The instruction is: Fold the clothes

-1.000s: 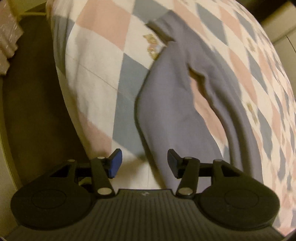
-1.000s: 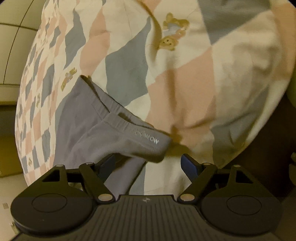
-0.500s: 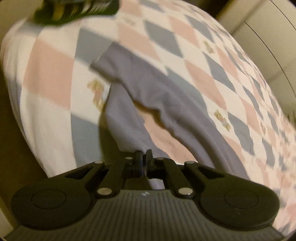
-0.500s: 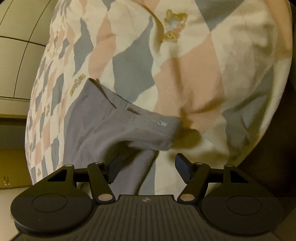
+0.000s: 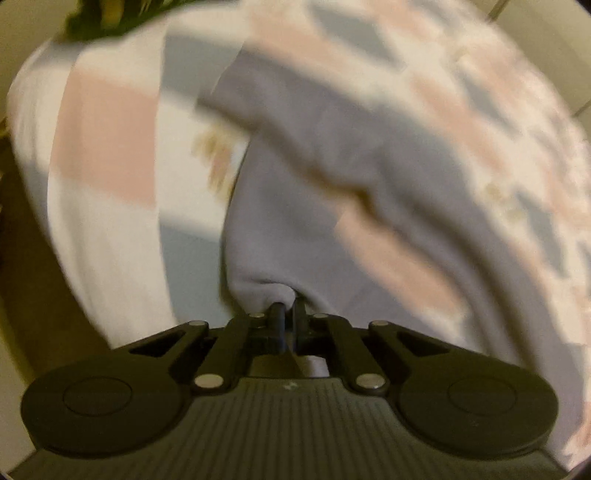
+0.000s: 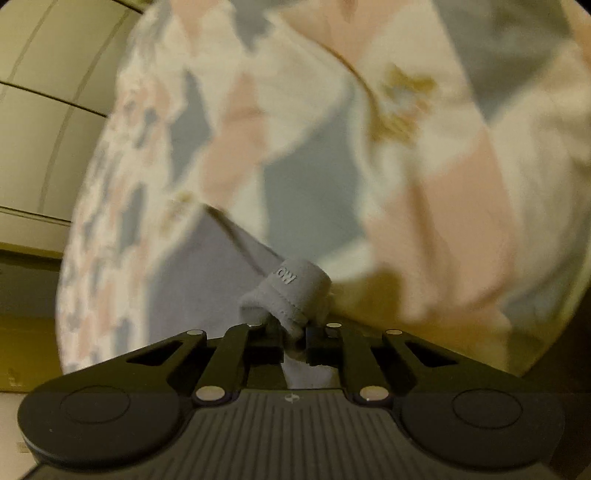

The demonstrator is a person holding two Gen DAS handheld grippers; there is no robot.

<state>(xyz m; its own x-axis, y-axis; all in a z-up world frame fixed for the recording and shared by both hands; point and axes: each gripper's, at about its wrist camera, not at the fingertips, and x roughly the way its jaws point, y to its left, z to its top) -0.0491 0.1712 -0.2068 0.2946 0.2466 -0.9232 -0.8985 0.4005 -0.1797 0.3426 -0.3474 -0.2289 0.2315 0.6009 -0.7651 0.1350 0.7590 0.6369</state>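
Checked bedspread [image 5: 103, 147], both grippers gripping trousers [image 5: 295, 206]

A bed [image 5: 110, 155] fills both views, covered by a quilt [image 6: 461, 206] of pink, grey-blue and cream diamonds with small teddy-bear prints [image 6: 402, 107]. A blurred dark green-and-yellow object [image 5: 110, 14] lies at its far edge. Pale panelled cupboard doors [image 6: 48, 122] stand beside the bed.
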